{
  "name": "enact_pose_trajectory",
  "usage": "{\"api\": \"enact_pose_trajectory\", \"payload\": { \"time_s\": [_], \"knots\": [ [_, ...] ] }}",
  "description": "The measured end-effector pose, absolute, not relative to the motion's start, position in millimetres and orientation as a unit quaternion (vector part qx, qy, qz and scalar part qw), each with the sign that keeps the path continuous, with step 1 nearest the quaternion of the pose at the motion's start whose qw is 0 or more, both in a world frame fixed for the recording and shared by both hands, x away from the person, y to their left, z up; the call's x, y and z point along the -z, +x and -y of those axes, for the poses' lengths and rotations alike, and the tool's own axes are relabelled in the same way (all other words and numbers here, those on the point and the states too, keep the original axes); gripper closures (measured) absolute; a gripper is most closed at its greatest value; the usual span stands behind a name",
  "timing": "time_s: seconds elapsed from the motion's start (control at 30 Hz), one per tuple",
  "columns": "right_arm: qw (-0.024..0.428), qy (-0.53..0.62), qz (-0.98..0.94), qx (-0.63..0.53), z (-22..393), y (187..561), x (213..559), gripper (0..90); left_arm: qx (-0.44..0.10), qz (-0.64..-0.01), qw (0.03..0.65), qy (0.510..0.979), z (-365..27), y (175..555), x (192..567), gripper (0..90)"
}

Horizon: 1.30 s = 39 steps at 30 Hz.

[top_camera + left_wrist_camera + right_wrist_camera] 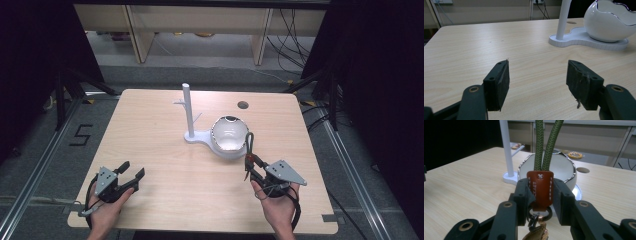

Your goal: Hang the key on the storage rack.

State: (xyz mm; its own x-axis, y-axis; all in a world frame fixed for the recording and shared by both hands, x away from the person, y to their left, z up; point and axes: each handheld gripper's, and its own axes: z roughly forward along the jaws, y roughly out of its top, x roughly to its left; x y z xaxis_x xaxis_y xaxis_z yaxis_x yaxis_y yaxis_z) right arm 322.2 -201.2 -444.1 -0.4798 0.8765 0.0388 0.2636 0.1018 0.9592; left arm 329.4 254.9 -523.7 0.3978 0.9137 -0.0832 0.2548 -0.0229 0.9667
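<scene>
My right gripper (250,165) is shut on the brown leather tab (540,187) of a keychain. The keychain's green cord loop (248,144) rises from the jaws, and a metal ring with clasps (537,218) hangs below them. The loop stands close in front of a white egg-shaped bowl (229,134) with a silver rim. That bowl rests on the white base (584,41) of a stand, whose upright post (187,107) carries small pegs. My left gripper (132,169) rests near the table's front left. It is open, and nothing lies between its pads (499,82).
The light wooden table (150,130) has a round cable hole (243,105) at the back right. Beyond its far edge stand a wooden shelf unit (200,25) and loose cables. Dark frame legs flank both sides.
</scene>
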Motion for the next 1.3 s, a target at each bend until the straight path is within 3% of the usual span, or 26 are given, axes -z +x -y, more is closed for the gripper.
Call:
{"api": "enact_pose_trajectory", "payload": {
  "time_s": [0.17, 0.2, 0.23, 0.33, 0.37, 0.6, 1.3],
  "knots": [
    [0.281, 0.413, -0.687, -0.527, 193, 323, 444, 68.2, -0.309, -0.454, 0.534, 0.643, -255, 329, 524, 34.8],
    [0.3, 0.403, -0.69, -0.522, 193, 324, 444, 68.2, -0.309, -0.454, 0.534, 0.643, -255, 329, 524, 34.7],
    [0.28, 0.413, -0.689, -0.525, 190, 322, 444, 68.2, -0.309, -0.454, 0.534, 0.643, -255, 329, 524, 34.7],
    [0.282, 0.406, -0.692, -0.526, 187, 323, 444, 68.2, -0.309, -0.454, 0.534, 0.643, -255, 329, 524, 34.7],
    [0.298, 0.391, -0.697, -0.522, 188, 325, 443, 68.2, -0.309, -0.454, 0.534, 0.643, -255, 329, 524, 34.7],
    [0.274, 0.397, -0.696, -0.531, 178, 325, 445, 68.2, -0.311, -0.457, 0.533, 0.641, -256, 329, 524, 34.5],
    [0.263, 0.378, -0.709, -0.535, 157, 327, 450, 68.2, -0.311, -0.455, 0.541, 0.636, -257, 330, 525, 34.6]
  ]
}}
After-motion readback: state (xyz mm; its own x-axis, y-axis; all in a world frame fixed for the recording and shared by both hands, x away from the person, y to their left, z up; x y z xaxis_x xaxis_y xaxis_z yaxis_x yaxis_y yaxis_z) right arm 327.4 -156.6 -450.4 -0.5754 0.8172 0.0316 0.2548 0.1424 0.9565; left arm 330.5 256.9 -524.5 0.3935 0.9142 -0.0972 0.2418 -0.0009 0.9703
